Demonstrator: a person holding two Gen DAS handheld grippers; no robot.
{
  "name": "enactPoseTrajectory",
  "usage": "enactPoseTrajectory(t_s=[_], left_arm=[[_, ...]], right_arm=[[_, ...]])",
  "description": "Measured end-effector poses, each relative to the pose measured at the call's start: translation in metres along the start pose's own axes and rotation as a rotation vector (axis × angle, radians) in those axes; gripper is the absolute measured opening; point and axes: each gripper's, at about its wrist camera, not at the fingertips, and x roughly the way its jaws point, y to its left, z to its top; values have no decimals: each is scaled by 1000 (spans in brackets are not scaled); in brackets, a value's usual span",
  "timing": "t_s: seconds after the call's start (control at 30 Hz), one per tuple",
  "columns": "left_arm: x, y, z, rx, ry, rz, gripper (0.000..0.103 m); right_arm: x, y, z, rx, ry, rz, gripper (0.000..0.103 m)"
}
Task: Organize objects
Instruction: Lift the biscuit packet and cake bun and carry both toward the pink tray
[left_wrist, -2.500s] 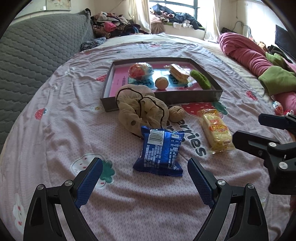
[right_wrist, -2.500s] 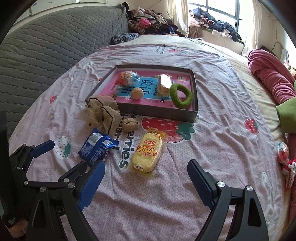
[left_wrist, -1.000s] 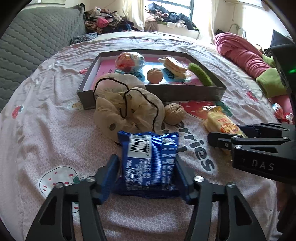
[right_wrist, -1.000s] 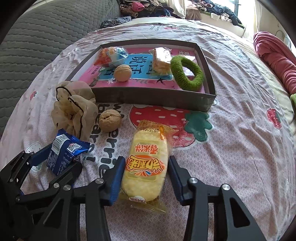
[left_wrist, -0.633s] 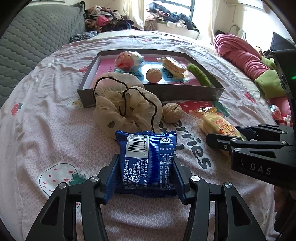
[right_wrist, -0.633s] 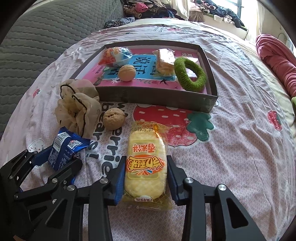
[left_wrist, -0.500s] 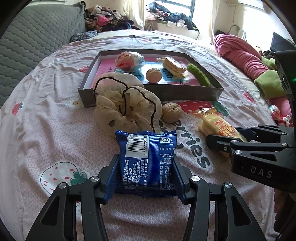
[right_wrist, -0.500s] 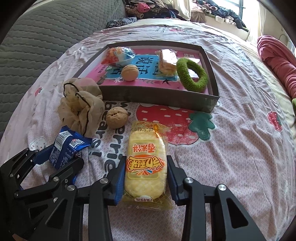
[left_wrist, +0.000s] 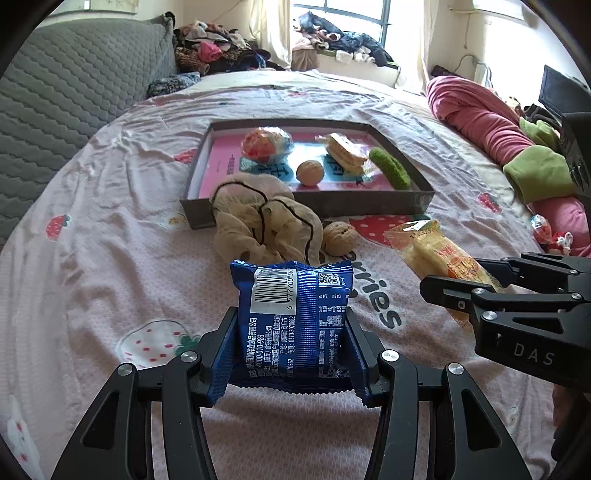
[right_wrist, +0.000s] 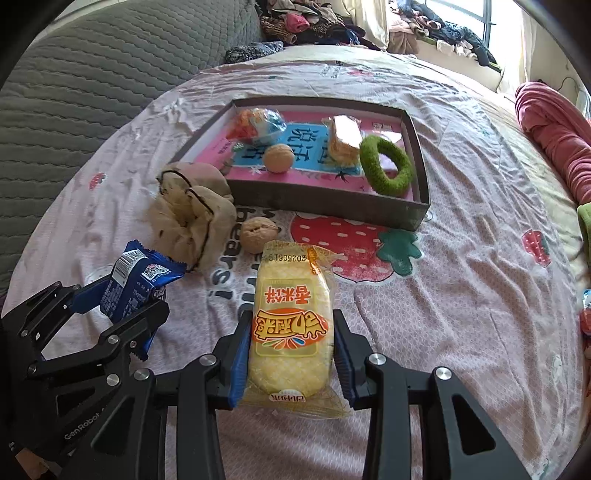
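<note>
Blue snack packet (left_wrist: 293, 325) clamped upright between the blue pads of the left gripper (left_wrist: 291, 343), barcode side toward the camera, lower crimped edge hanging just below the fingers, raised clear of the bedsheet (left_wrist: 92, 266); jaws partly closed, pressing both sides of the packet. Yellow rice-cracker packet (right_wrist: 290, 325) clamped lengthwise in the right gripper (right_wrist: 290, 354), printed face up, top seam pointing toward the tray; jaws narrower, closed a little further within the last second, pads (right_wrist: 238, 354) pressing both long edges. Both grippers side by side, left one at the lower left of the right wrist view, right one at the right edge of the left wrist view. Just beyond the packets, on the sheet: beige drawstring pouch (left_wrist: 262, 221), crumpled, touching the near wall of the tray; loose walnut (right_wrist: 258, 234) just beside the pouch, in front of the tray. Dark shallow tray (right_wrist: 325, 201) farther back, pink and blue printed floor, containing a wrapped orange-and-blue sweet (right_wrist: 258, 125), a second walnut (right_wrist: 279, 158), a wrapped sandwich biscuit (right_wrist: 343, 138) and a green fuzzy ring (right_wrist: 386, 170) at the right end. Grey quilted headboard (left_wrist: 66, 92) to the left; rolled pink blanket (left_wrist: 480, 118) to the right; heaped clothes (left_wrist: 218, 51) at the far end under the window.
</note>
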Motion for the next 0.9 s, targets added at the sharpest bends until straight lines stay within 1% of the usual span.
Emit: enactPoseTrajectory(t_s=[0.27, 0.4, 0.63, 0.9], left_arm=[[-35, -2, 5, -2, -37, 18, 54], [-55, -6, 10, -1, -68, 22, 54], [-93, -12, 25, -1, -134, 27, 54], [-122, -19, 46, 10, -196, 29, 54]], right_arm=[[-31, 10, -3, -17, -37, 18, 40], [-50, 13, -3, -21, -67, 30, 40], [-87, 16, 2, -32, -132, 26, 40], [-123, 10, 15, -32, -207, 20, 40]])
